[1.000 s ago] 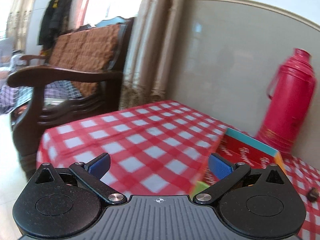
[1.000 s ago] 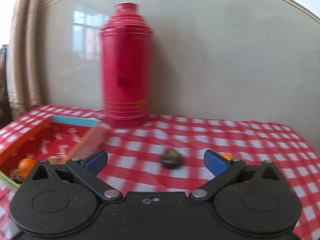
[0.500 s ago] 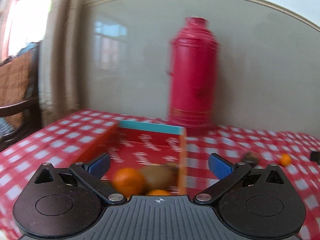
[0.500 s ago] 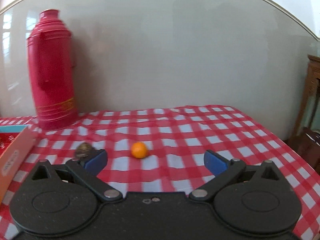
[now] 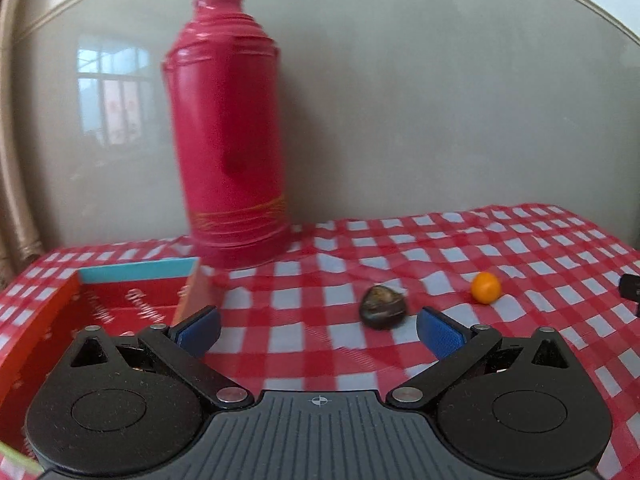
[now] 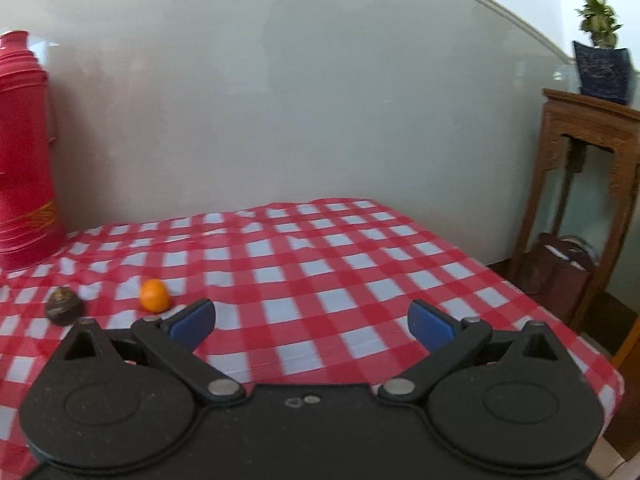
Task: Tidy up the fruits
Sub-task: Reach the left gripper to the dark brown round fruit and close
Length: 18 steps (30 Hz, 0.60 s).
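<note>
A small orange fruit and a dark brown fruit lie on the red checked tablecloth. A red box with a teal far wall sits at the left. My left gripper is open and empty, with the dark fruit just ahead of its right finger. In the right wrist view the orange fruit and the dark fruit lie ahead to the left of my right gripper, which is open and empty.
A tall red thermos stands at the back by the wall, also at the left edge of the right wrist view. The table's right edge drops off beside a wooden stand with a potted plant.
Both grippers have swung to the right. The left view now shows the loose fruits instead of the box's contents. The right view has left the box and shows the table's right edge.
</note>
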Each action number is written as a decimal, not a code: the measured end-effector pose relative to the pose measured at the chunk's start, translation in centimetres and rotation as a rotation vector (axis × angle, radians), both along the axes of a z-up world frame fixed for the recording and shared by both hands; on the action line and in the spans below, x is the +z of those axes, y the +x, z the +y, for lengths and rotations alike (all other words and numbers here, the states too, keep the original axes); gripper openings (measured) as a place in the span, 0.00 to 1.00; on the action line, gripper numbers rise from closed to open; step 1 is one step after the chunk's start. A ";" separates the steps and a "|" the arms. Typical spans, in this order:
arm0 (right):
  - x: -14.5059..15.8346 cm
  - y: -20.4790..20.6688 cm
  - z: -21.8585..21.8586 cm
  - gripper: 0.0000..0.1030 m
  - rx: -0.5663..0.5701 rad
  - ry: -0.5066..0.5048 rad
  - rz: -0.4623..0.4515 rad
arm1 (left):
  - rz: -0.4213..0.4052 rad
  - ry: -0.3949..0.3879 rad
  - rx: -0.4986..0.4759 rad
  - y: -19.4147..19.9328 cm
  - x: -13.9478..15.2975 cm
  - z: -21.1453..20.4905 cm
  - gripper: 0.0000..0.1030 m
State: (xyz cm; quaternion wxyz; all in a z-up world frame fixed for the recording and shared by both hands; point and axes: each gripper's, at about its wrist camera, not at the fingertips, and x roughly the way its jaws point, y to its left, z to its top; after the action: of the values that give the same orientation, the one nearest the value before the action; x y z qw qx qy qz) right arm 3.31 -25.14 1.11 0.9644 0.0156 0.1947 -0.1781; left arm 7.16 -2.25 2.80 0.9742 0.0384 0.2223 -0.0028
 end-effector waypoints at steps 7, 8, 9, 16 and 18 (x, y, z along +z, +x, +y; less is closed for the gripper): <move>-0.2 0.1 -0.7 0.95 -0.024 0.011 0.006 | 0.037 0.007 -0.026 3.8 -1.0 -1.6 1.00; -0.2 0.1 -0.7 0.95 -0.019 0.015 0.007 | 0.040 0.007 -0.031 4.5 -1.1 -1.9 1.00; -0.2 0.2 -0.8 0.95 -0.015 0.019 0.007 | 0.041 0.006 -0.038 5.0 -1.2 -2.1 1.00; -0.1 0.4 -1.0 0.95 -0.010 0.034 0.006 | 0.061 0.019 -0.067 8.4 -2.2 -4.0 0.99; -0.1 0.4 -1.0 0.95 -0.010 0.041 0.005 | 0.082 0.007 -0.068 9.3 -2.6 -4.1 0.99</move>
State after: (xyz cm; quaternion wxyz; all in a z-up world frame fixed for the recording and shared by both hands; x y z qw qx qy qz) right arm 3.74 -26.14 0.97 0.9625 0.0358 0.2005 -0.1791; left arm 16.45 -6.34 0.20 0.9636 0.0492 0.2603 -0.0366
